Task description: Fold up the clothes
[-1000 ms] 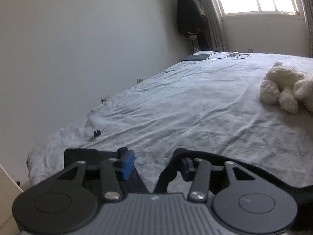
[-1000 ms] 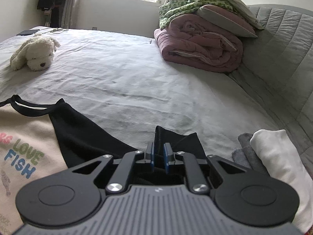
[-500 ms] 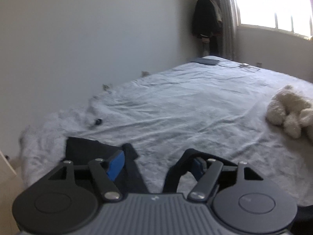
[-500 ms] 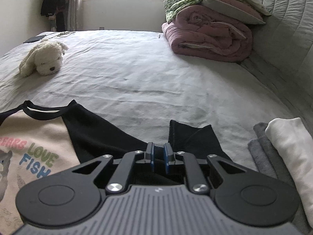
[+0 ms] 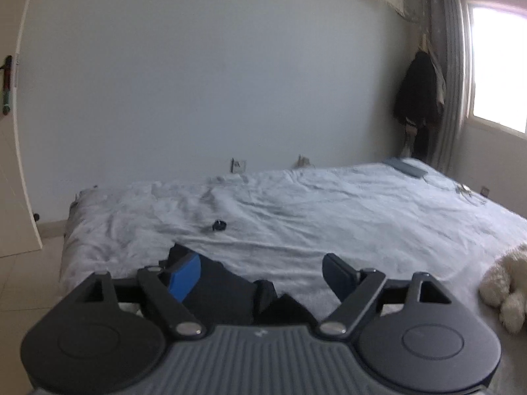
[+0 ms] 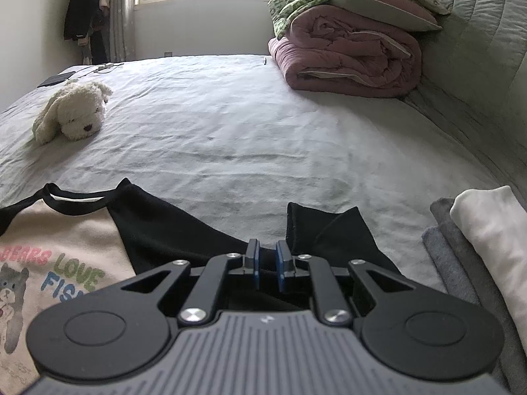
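Observation:
A cream shirt (image 6: 49, 250) with a cartoon print and black sleeves lies flat on the grey bed sheet (image 6: 247, 125). My right gripper (image 6: 266, 253) is shut on the folded-over right black sleeve (image 6: 329, 230), with only a narrow gap between its blue pads. In the left wrist view my left gripper (image 5: 258, 260) hangs just above the other black sleeve (image 5: 224, 289). Its jaws are opening wide. The sleeve lies loose below and between the fingers, and the pads do not press on it.
A white plush dog (image 6: 72, 112) lies on the bed beyond the shirt. Rolled pink and green quilts (image 6: 349, 56) sit by the grey headboard. Folded grey and white clothes (image 6: 487, 230) lie at the right. A small black object (image 5: 219, 224) sits near the bed's left edge.
The left jaws spread wide and let the black sleeve drop; that gripper rose and swung left toward the wall. The right gripper kept its hold and tilted slightly.

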Demonstrator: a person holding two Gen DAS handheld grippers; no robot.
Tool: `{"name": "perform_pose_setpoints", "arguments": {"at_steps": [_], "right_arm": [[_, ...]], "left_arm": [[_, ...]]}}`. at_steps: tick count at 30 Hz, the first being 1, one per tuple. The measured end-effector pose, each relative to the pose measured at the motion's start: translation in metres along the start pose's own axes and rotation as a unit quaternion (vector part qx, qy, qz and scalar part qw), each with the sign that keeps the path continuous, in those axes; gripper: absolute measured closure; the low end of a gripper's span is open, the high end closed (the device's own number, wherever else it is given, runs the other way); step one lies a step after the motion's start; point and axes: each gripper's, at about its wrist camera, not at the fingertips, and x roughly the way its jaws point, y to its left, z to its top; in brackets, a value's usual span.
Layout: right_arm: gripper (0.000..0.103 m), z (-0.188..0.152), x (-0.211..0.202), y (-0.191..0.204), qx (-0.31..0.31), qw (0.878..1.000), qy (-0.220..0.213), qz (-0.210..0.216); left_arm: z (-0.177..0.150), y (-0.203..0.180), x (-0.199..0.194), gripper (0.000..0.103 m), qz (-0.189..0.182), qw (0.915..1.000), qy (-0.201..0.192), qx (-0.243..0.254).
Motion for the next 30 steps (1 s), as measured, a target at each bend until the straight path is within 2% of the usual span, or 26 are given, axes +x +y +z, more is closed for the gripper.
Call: {"name": "perform_pose_setpoints", "arguments": {"at_steps": [6, 9, 13, 17, 19, 21, 23, 25, 28, 30], "right_arm": [[0.088, -0.001, 0.002, 0.004, -0.001, 1.000, 0.005, 0.013], [0.088, -0.002, 0.003, 0.005, 0.004, 1.000, 0.010, 0.024], [0.088, -0.003, 0.009, 0.009, 0.010, 0.998, 0.023, 0.053], [0.088, -0.001, 0.016, 0.015, 0.018, 0.995, 0.031, 0.089], [0.088, 0.002, 0.020, 0.017, 0.023, 0.993, 0.034, 0.112], [0.088, 0.003, 0.024, 0.020, 0.020, 0.991, 0.038, 0.126], [0.088, 0.004, 0.029, 0.024, 0.008, 0.990, 0.042, 0.132], [0.088, 0.005, 0.034, 0.026, -0.006, 0.990, 0.047, 0.135], [0.088, 0.008, 0.042, 0.026, -0.014, 0.989, 0.049, 0.139], [0.088, 0.014, 0.049, 0.027, -0.018, 0.988, 0.051, 0.143]], "left_arm": [[-0.014, -0.030, -0.009, 0.021, -0.067, 0.9952, 0.017, 0.069], [-0.027, -0.057, -0.022, 0.021, -0.147, 0.9821, 0.031, 0.114], [-0.054, -0.097, -0.038, 0.021, -0.269, 0.9439, 0.072, 0.178], [-0.082, -0.138, -0.053, 0.021, -0.366, 0.8930, 0.108, 0.239], [-0.094, -0.158, -0.058, 0.021, -0.381, 0.8765, 0.107, 0.274], [-0.106, -0.179, -0.060, 0.021, -0.387, 0.8636, 0.107, 0.305], [-0.115, -0.196, -0.060, 0.025, -0.394, 0.8523, 0.111, 0.325], [-0.122, -0.210, -0.059, 0.035, -0.408, 0.8400, 0.112, 0.340], [-0.132, -0.227, -0.060, 0.039, -0.431, 0.8190, 0.105, 0.364], [-0.136, -0.234, -0.064, 0.039, -0.452, 0.8017, 0.093, 0.379]]}}
